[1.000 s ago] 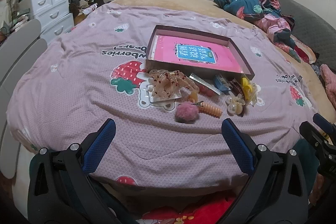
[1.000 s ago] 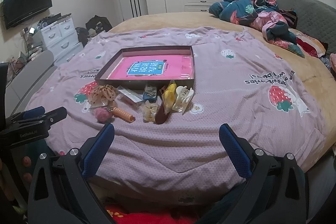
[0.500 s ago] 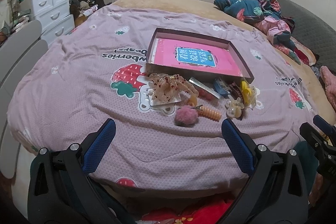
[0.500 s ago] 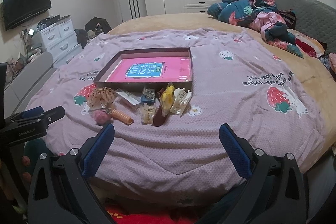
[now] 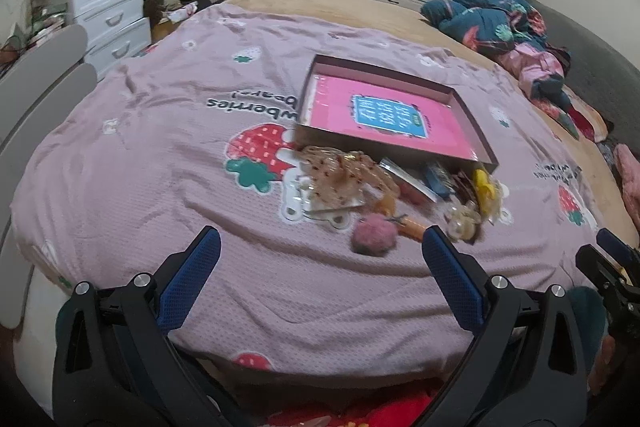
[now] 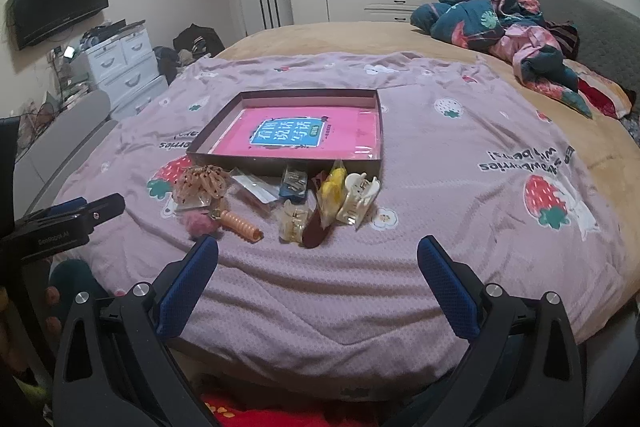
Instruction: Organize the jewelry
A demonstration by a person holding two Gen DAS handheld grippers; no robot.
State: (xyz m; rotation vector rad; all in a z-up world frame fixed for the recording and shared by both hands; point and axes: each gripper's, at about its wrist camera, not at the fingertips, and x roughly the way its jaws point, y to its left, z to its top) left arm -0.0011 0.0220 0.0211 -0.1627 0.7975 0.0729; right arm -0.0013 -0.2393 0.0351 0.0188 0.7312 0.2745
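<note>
Both views now sit closer to the hair accessories (image 6: 280, 203) at frame centre; left gripper (image 5: 320, 267) and right gripper (image 6: 318, 267) jaws gape, released, nothing sorted into the tray (image 6: 224, 139) yet

Bedspread (image 6: 440, 187) mauve, strawberry print; tray (image 6: 376, 131) brown, pink liner; pompom (image 6: 200, 223) pink; fingers (image 6: 188, 287) blue.
</note>
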